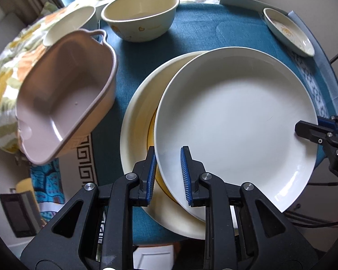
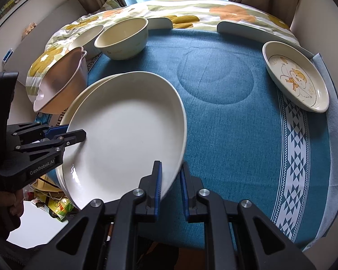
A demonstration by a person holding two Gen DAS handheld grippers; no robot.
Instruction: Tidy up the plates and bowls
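A large plate (image 1: 234, 123) is laid on a second plate (image 1: 137, 117) at the near left of the desk (image 2: 225, 121). A bowl (image 2: 121, 39) is placed behind them, and a small dish (image 2: 297, 76) at the far right.

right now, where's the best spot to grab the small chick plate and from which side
Grip the chick plate by its raised rim on the side facing the right gripper, one finger inside and one outside. It sits flat on the blue cloth, with nothing blocking that edge.

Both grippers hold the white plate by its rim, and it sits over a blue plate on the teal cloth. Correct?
Not quite. The plate underneath is cream-yellow, not blue, as the left wrist view shows. Both the left gripper and right gripper do straddle the white plate's rim over the teal cloth.
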